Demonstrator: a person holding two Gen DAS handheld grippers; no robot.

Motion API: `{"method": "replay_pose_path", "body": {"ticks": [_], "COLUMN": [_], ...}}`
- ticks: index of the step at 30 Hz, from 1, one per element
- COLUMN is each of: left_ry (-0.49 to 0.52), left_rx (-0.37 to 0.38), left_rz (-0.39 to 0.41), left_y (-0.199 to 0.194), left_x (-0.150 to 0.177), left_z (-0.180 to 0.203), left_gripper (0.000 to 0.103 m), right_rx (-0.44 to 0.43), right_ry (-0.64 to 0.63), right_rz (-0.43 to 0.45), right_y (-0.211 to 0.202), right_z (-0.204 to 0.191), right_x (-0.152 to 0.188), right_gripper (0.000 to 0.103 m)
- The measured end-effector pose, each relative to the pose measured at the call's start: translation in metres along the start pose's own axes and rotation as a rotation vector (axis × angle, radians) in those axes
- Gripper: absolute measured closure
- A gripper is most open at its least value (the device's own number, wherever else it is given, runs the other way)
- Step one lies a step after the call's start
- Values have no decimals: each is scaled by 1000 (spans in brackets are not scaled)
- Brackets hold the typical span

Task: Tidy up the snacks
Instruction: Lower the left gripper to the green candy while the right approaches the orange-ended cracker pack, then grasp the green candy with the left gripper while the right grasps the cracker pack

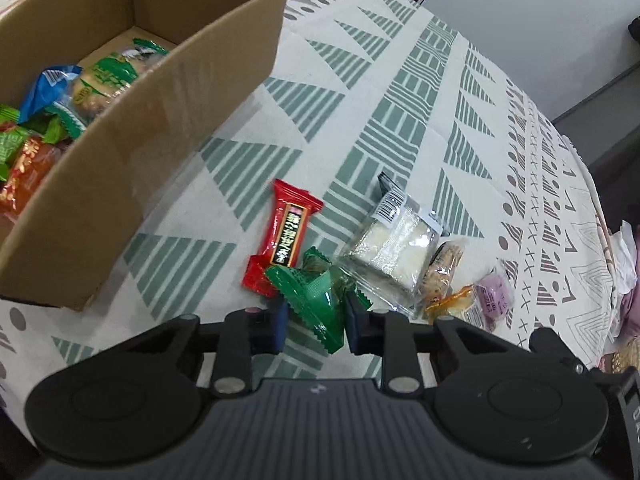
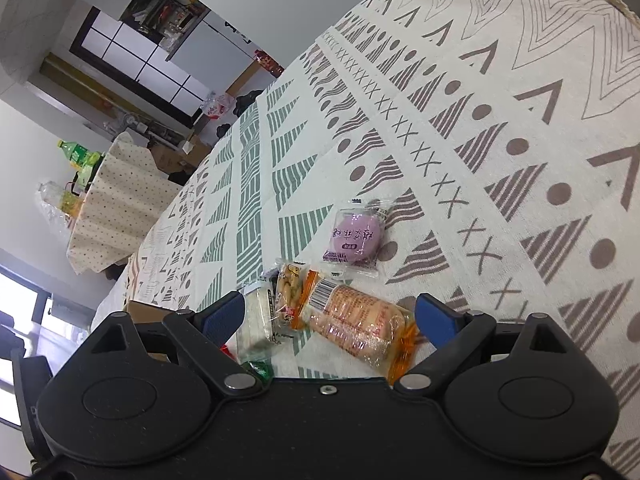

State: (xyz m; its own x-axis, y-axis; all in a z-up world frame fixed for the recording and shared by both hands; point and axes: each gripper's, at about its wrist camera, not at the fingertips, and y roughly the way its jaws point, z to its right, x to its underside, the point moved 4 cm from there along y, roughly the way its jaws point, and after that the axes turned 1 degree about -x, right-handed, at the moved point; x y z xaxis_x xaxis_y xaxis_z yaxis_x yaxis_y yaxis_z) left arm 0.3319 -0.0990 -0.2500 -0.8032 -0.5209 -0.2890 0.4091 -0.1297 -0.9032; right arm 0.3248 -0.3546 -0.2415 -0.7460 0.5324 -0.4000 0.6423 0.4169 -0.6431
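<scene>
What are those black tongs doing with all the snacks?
A person is tidying snacks into a cardboard box, using tongs in each hand. The left tongs are pinched on a green candy wrapper beside a red bar on the tablecloth. The right tongs are open over an orange cracker pack, not squeezing it. A purple cake waits nearby. Several snacks are already in the box.

Green wrapper (image 1: 316,300), red wrapper (image 1: 282,236), purple cake (image 2: 355,236), green-and-grey geometric tablecloth (image 1: 400,92).
</scene>
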Motion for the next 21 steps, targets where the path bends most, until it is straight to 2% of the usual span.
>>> {"method": "replay_pose_path", "body": {"ticks": [12, 17, 21], "left_ry": [2, -1, -5], "left_rx": [15, 26, 28], "left_rz": [17, 32, 42], "left_y": [-23, -36, -44], "left_x": [5, 6, 9], "left_z": [-9, -13, -18], "left_gripper": [76, 76, 76], "right_rx": [8, 44, 89], "right_ry": [-54, -53, -121], "right_rz": [16, -50, -98], "right_y": [15, 26, 28], "right_z": [-11, -7, -13], "right_x": [0, 12, 25], "right_gripper": [12, 13, 17]}}
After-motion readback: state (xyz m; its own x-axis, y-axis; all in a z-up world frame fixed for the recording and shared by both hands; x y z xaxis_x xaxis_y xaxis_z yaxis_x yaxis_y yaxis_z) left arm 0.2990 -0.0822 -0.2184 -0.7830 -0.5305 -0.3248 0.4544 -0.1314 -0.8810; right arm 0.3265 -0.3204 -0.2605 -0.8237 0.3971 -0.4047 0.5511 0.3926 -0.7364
